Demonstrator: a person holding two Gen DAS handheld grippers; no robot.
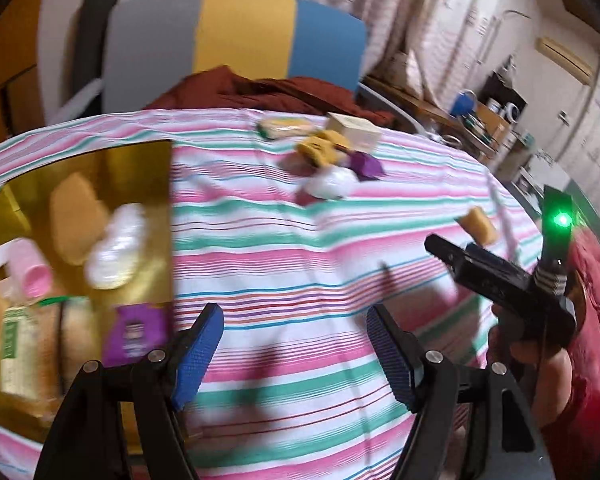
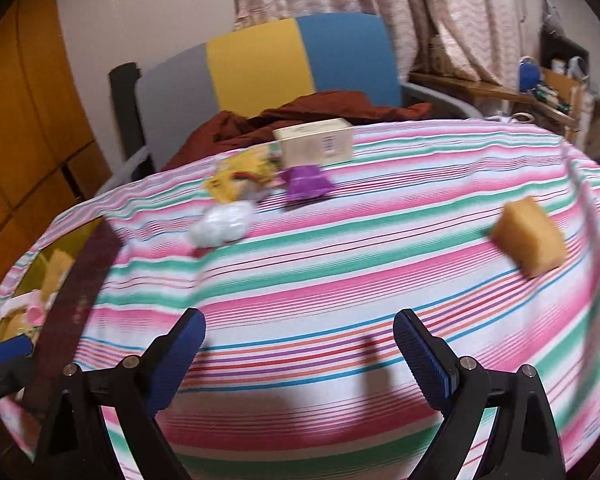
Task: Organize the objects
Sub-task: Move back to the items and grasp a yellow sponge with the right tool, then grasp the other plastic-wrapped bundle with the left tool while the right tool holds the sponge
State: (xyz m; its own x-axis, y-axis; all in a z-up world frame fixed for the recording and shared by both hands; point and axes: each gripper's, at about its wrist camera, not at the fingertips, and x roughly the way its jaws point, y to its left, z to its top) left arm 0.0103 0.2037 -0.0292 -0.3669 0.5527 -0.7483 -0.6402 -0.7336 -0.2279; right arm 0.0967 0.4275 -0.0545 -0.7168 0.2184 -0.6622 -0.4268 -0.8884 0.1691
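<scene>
Both grippers, left gripper (image 1: 296,344) and right gripper (image 2: 300,350), stand released and empty between pickups; next calls for reaching the tan sponge block (image 2: 530,236) ahead-right of right fingers.

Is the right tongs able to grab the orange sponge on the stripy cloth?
Probably yes. The right tongs are open and empty, and the orange sponge lies alone on the cloth ahead to their right, with nothing between.
</scene>
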